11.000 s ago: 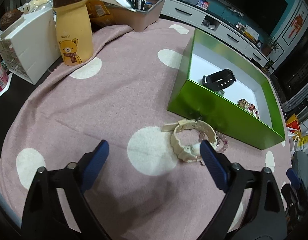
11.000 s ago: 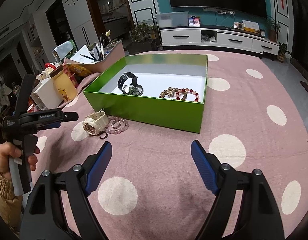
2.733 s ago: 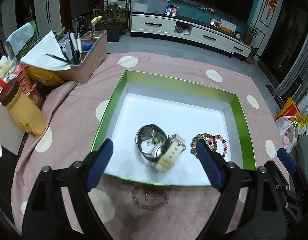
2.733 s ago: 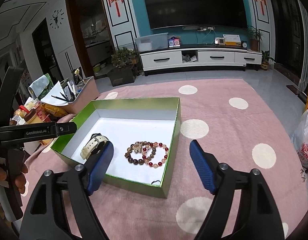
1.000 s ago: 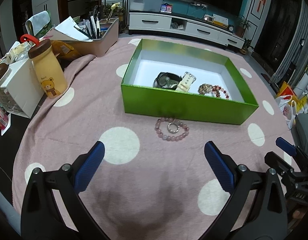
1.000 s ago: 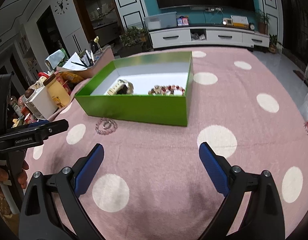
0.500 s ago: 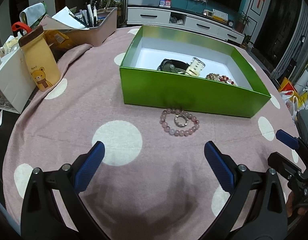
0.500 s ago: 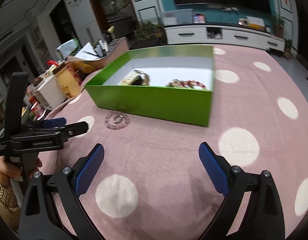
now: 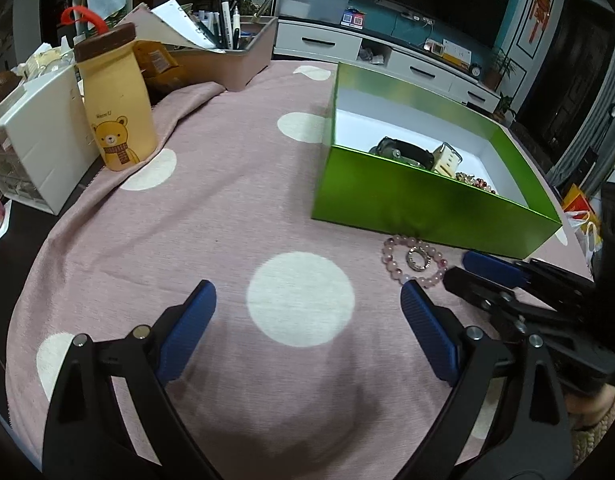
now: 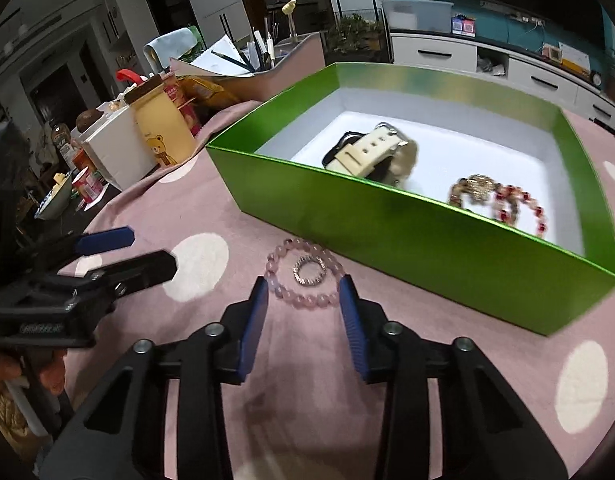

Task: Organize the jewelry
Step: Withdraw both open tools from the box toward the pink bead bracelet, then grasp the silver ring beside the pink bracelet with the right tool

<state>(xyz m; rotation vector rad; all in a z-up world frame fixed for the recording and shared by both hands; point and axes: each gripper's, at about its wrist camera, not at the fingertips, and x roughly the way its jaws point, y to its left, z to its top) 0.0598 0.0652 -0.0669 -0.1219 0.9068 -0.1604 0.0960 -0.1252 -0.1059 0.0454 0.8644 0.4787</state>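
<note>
Right wrist view is showing me my right gripper [image 10: 303, 294] coming in on the pink bead bracelet [image 10: 303, 276], its jaws closing with the near arc of beads sitting between the blue pads [image 10: 254, 320]; I cannot tell whether the pads are pressing on the beads. A small silver ring [image 10: 309, 270] is lying inside the bracelet's loop. Both are resting on the pink dotted cloth [image 10: 447, 400], just in front of the green box [image 10: 407, 232]. Inside the box a cream watch [image 10: 373, 152] is leaning on a dark one, with beaded bracelets [image 10: 503, 200] beside them. I am holding my left gripper [image 9: 307, 308] over the cloth, jaws wide and easing inward, nothing between them.
</note>
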